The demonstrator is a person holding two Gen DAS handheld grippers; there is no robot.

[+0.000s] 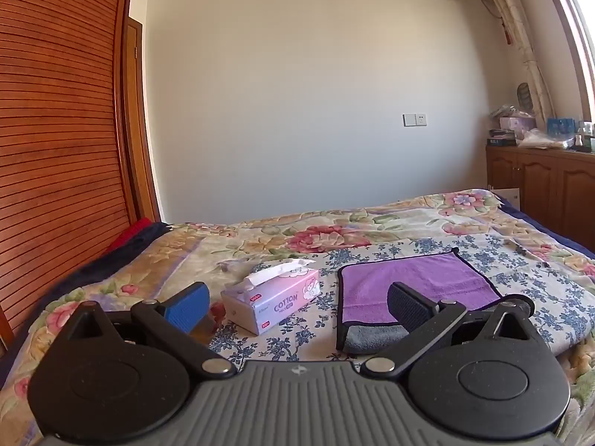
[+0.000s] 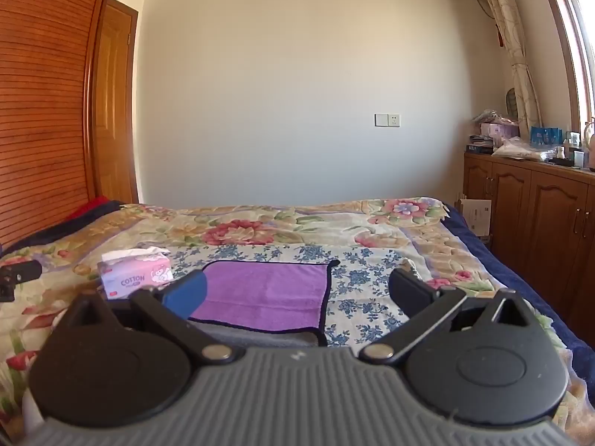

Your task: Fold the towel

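A purple towel (image 1: 416, 282) with a dark border lies on the floral bed, folded over so its grey underside shows along the near edge; it also shows in the right wrist view (image 2: 267, 291). My left gripper (image 1: 297, 306) is open and empty, held above the bed just short of the towel's near left corner. My right gripper (image 2: 297, 295) is open and empty, held above the towel's near edge, with its right finger over the bedcover.
A pink tissue box (image 1: 271, 301) stands left of the towel, also in the right wrist view (image 2: 135, 275). The bed (image 1: 372, 230) meets a wooden wardrobe (image 1: 55, 148) on the left. Wooden cabinets (image 2: 539, 215) with clutter stand at the right.
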